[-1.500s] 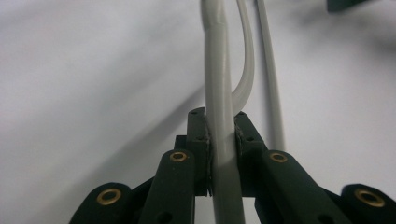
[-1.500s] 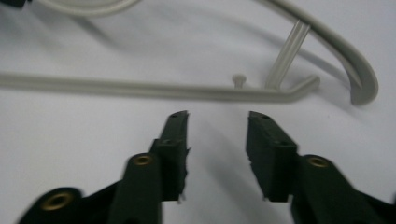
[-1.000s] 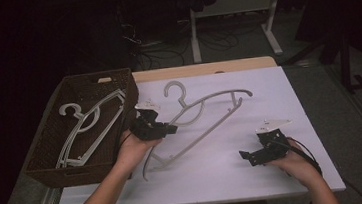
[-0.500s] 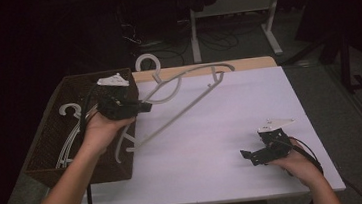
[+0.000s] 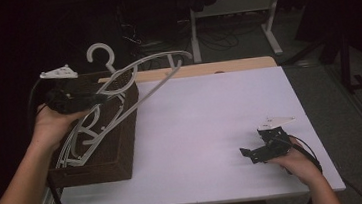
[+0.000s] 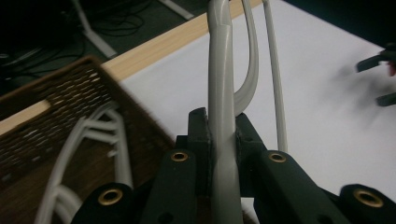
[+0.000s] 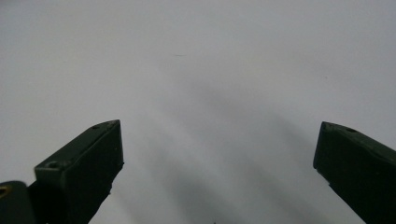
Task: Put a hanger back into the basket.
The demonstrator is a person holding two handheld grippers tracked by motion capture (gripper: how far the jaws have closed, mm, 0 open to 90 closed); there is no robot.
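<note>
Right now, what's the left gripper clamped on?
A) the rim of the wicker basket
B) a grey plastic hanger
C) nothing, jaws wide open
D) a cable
B: in the left gripper view the left gripper has both jaws pressed against an arm of the grey hanger; the high view shows that hanger lifted above the basket, not touching its rim.

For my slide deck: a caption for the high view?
Left gripper lifts a grey hanger over the wicker basket.
</note>
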